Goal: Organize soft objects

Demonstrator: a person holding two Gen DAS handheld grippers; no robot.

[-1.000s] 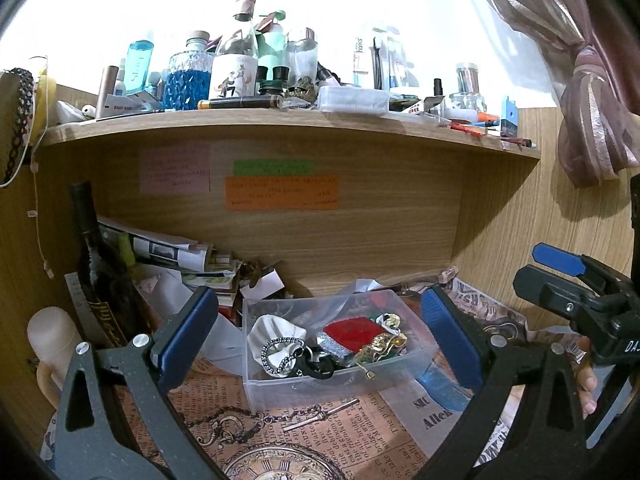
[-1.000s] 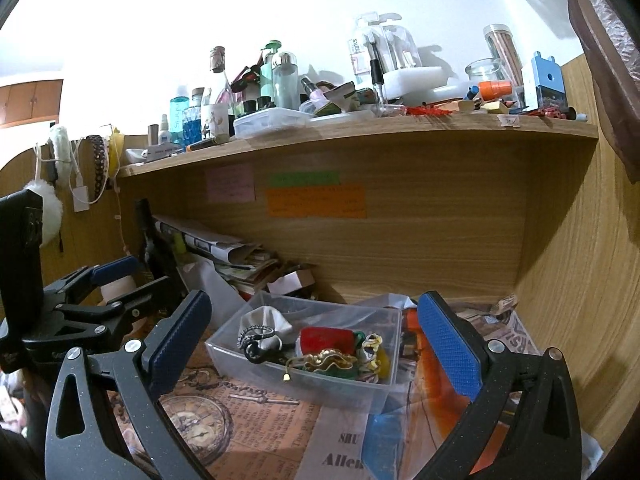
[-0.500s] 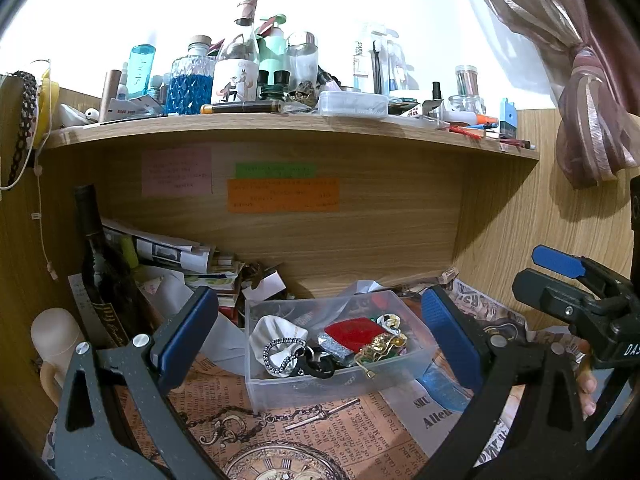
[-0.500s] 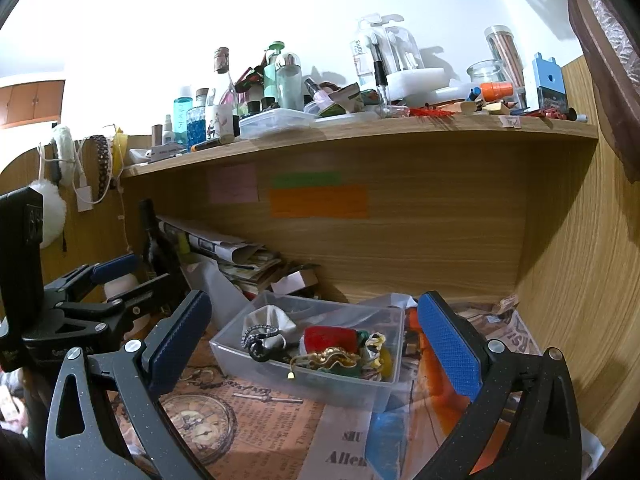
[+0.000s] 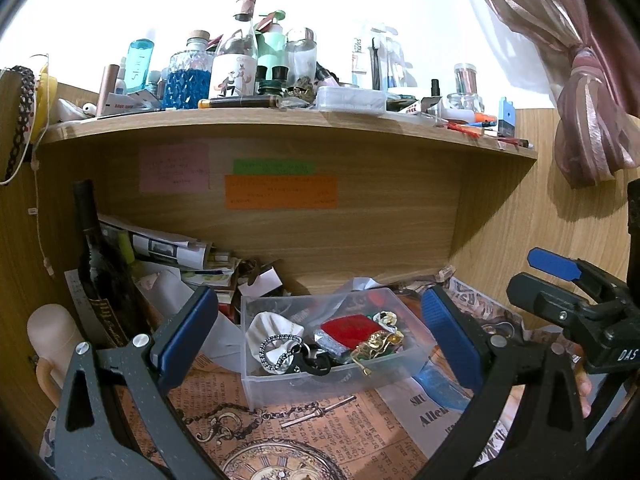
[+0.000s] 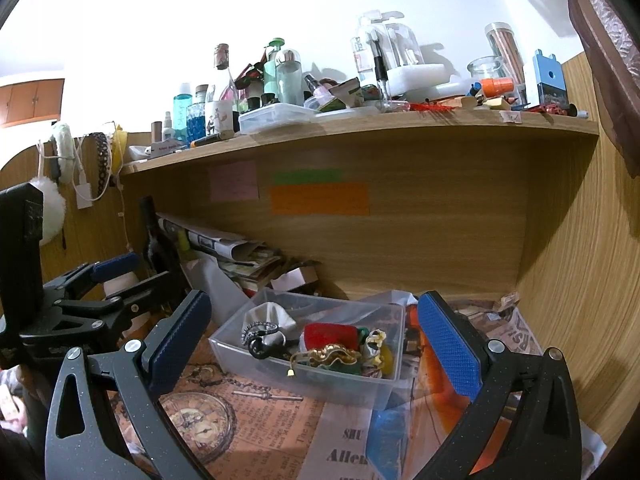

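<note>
A clear plastic box [image 5: 280, 384] [image 6: 304, 384] stands on the paper-covered desk under the shelf. It holds a white cloth pouch [image 5: 268, 330] [image 6: 266, 316], a red soft piece [image 5: 348, 330] [image 6: 328, 334], a gold ornament [image 5: 376, 344] [image 6: 326, 354] and black rings. My left gripper [image 5: 320, 340] is open and empty, just in front of the box. My right gripper [image 6: 314, 340] is open and empty, also facing the box. Each gripper shows in the other's view: the right one [image 5: 576, 304], the left one [image 6: 104, 292].
A dark wine bottle [image 5: 98, 264] and a stack of papers [image 5: 168, 248] stand left of the box. A wooden shelf [image 5: 280, 120] above carries several bottles and jars. Wooden walls close the back and right. A pink curtain [image 5: 580, 120] hangs at right.
Both views have shifted very slightly; the grippers stay open and the box and its contents have not moved.
</note>
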